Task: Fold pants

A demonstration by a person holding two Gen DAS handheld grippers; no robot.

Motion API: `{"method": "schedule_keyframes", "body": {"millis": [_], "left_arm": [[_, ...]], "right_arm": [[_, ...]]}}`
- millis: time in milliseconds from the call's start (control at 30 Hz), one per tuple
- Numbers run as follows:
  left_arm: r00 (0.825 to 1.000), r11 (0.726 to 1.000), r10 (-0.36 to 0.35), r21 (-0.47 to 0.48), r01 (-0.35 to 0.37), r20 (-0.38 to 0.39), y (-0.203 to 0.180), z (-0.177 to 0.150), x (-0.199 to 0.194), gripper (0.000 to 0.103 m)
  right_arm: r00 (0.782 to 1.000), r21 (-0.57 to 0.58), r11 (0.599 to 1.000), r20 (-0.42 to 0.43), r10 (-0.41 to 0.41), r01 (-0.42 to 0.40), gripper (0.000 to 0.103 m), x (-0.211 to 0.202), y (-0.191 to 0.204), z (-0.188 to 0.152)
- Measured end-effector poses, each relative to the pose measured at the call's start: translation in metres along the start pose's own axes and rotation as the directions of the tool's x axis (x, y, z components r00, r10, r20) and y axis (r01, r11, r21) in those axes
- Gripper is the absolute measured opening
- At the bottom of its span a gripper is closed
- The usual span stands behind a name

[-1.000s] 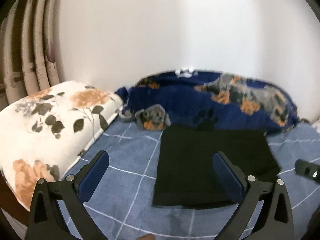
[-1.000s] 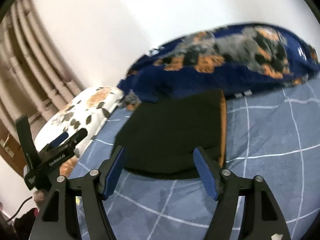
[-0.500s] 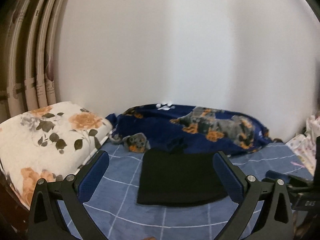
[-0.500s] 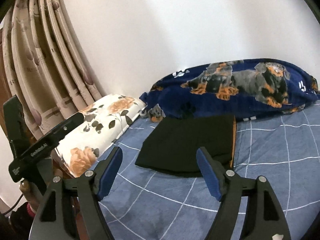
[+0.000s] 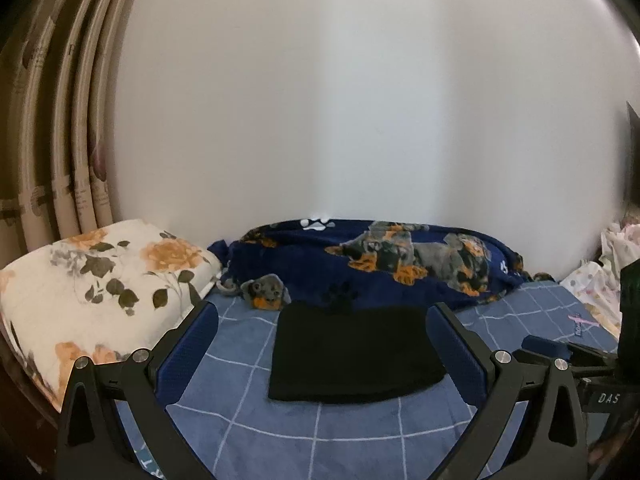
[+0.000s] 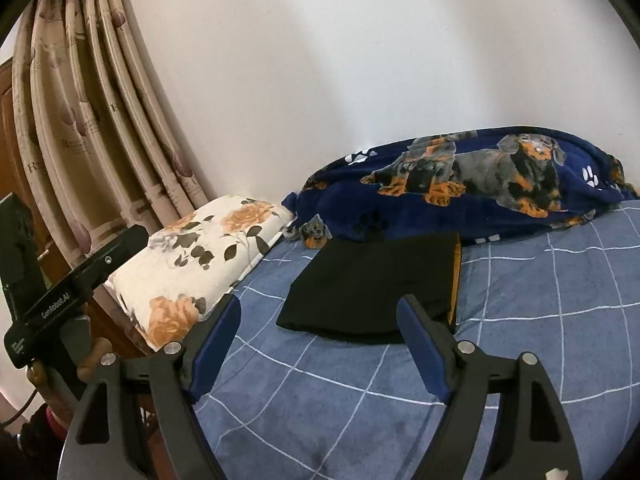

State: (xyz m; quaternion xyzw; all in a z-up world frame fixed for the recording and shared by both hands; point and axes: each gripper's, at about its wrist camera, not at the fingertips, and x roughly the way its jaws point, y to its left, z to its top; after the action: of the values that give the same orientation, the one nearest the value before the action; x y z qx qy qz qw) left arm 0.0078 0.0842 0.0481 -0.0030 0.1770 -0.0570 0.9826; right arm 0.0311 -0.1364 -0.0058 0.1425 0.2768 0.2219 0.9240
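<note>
Both hand-held grippers (left (image 5: 322,344), right (image 6: 320,332)) have pulled back, released; folded pants (image 5: 352,354) lie ahead.

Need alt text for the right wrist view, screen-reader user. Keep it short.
Black pants, folded into a compact rectangle, lie on a blue checked bed beyond the right gripper, whose jaws stand open and empty. Behind the pants a navy dog-print blanket is bunched against the white wall, a floral pillow lies left, and the left gripper shows at the left edge.

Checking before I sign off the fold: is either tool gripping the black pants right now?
No. The black pants lie folded on the blue checked bedsheet, clear of both open tools.
</note>
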Motion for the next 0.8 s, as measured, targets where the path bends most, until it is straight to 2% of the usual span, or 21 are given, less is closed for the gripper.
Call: {"method": "schedule_keyframes", "body": {"millis": [233, 333, 700, 800], "left_arm": [[0.998, 0.998, 0.040, 0.044, -0.038, -0.054, -0.016, -0.013, 0.005, 0.103], [0.997, 0.998, 0.023, 0.055, -0.019, -0.071, -0.021, -0.018, 0.006, 0.103], [0.996, 0.998, 0.012, 0.065, -0.006, -0.087, -0.032, -0.025, 0.004, 0.103], [0.997, 0.997, 0.024, 0.075, -0.019, -0.067, -0.034, -0.027, 0.003, 0.103]], "right_arm": [[1.000, 0.007, 1.000, -0.004, -0.006, 0.006, 0.082, -0.005, -0.003, -0.005], [1.000, 0.013, 1.000, -0.010, -0.003, 0.003, 0.082, -0.006, -0.004, -0.007], [1.000, 0.020, 1.000, -0.009, -0.013, 0.013, 0.084, -0.014, -0.008, -0.013], [1.000, 0.024, 1.000, -0.011, -0.014, 0.014, 0.085, -0.015, -0.010, -0.013]]}}
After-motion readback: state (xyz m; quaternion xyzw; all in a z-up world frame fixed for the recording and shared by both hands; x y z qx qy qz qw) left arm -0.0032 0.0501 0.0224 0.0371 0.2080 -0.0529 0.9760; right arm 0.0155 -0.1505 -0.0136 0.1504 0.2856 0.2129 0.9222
